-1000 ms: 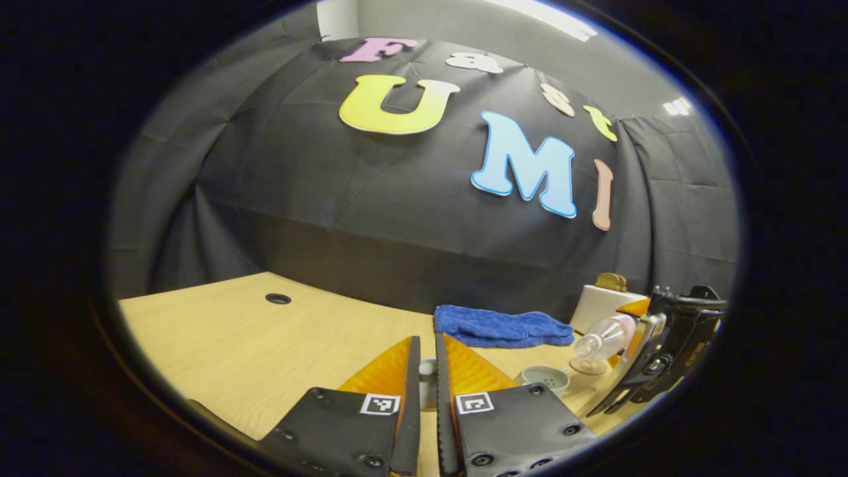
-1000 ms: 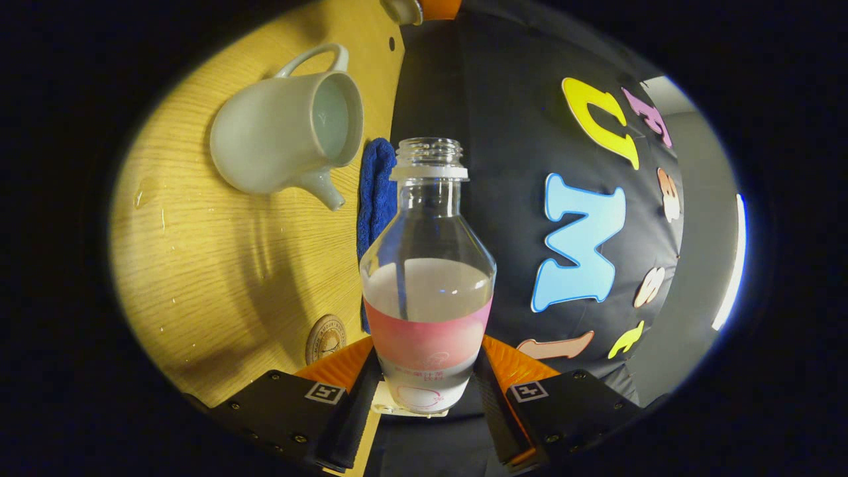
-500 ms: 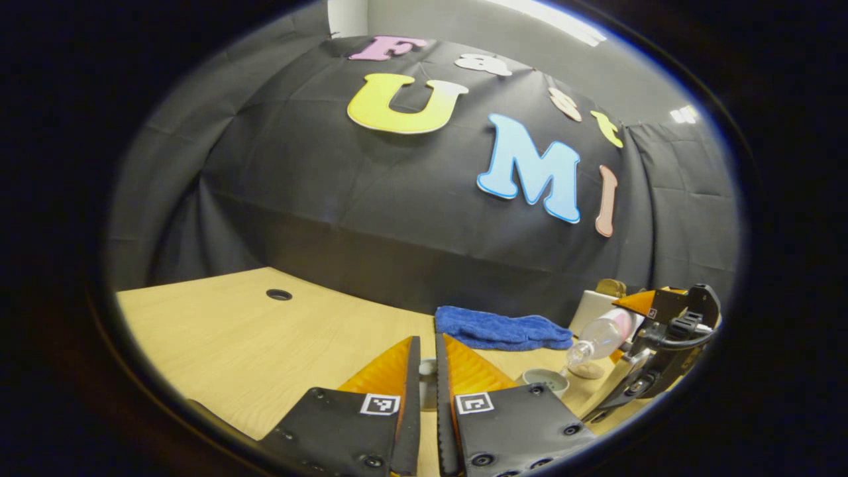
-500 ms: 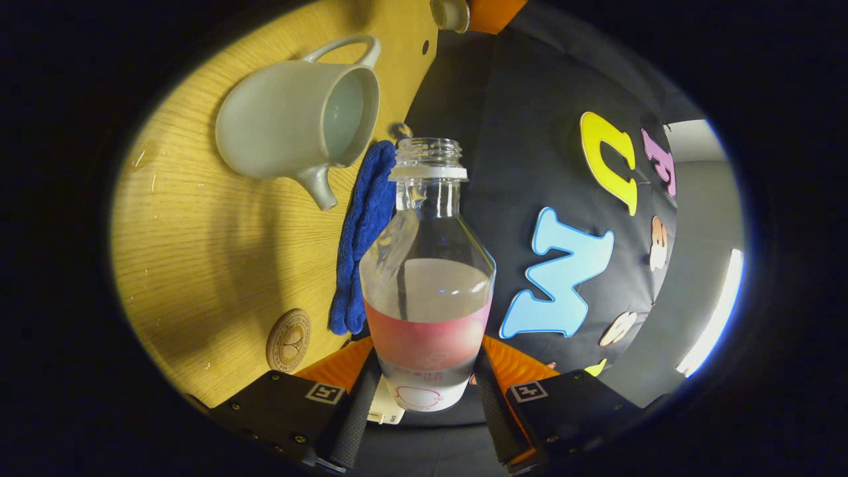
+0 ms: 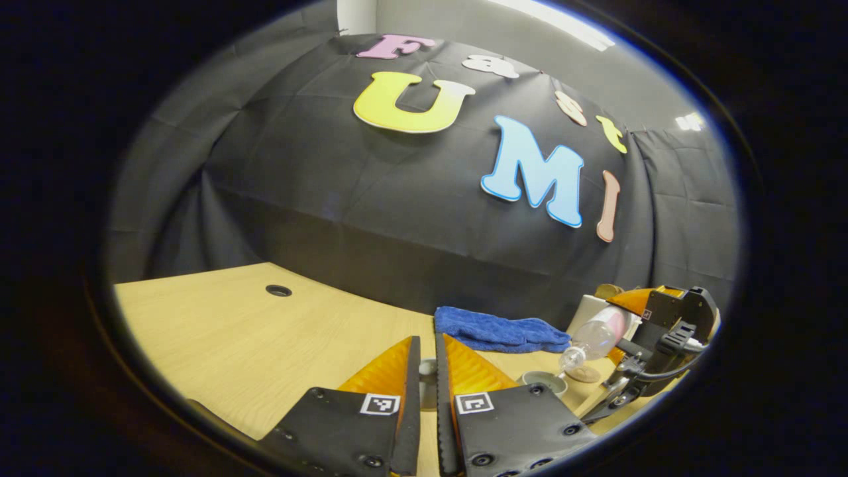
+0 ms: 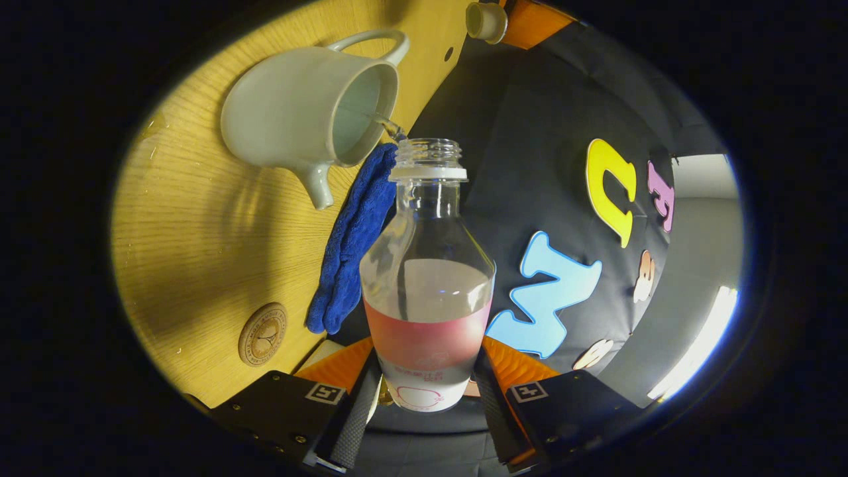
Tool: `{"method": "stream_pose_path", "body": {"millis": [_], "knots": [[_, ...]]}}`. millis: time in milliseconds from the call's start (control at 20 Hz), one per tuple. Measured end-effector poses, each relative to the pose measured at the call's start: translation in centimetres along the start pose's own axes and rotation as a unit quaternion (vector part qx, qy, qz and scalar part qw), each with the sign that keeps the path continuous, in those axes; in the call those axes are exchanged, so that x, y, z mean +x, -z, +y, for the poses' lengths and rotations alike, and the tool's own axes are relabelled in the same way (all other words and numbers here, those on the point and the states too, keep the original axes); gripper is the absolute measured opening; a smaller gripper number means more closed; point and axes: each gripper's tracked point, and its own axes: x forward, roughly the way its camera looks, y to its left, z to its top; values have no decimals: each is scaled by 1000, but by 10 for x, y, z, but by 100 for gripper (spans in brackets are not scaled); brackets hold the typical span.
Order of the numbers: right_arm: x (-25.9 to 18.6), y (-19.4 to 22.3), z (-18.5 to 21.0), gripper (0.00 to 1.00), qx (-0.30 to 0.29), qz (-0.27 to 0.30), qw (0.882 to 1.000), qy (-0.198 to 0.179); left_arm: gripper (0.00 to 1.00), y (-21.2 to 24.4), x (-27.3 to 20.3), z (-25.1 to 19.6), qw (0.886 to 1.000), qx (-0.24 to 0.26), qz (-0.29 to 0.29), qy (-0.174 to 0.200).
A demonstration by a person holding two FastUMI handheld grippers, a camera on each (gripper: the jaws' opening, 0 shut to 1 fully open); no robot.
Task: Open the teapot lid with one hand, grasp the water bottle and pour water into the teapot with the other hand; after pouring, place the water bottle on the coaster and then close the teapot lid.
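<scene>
Pour underway: thin stream from water bottle (image 6: 427, 265) mouth crosses a gap to teapot (image 6: 311, 112) rim, so small roll drift spills onto counter (image 6: 199, 245). Right hand-held gripper (image 6: 427, 391) clamps bottle base, rolled sideways, teapot ahead-left, coaster (image 6: 263, 334) near its left finger. Left hand-held gripper (image 5: 427, 387) level, narrow on lid (image 5: 428, 391).

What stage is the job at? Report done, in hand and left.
Done: the teapot stands open, its lid held off it in the left gripper. In hand: the right gripper is shut on the tilted water bottle, and a thin stream runs from its mouth into the pot. Left: set the bottle on the coaster, which lies bare, then close the lid.
</scene>
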Motion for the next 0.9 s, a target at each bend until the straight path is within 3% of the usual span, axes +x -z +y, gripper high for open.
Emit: {"method": "stream_pose_path", "body": {"millis": [350, 900], "knots": [[2, -6, -13, 75, -59, -18, 998, 34, 20, 0, 0, 2, 1000, -3, 0, -1], [-1, -23, -42, 75, -98, -48, 991, 80, 20, 0, 1, 3, 1000, -7, -1, 0]]}}
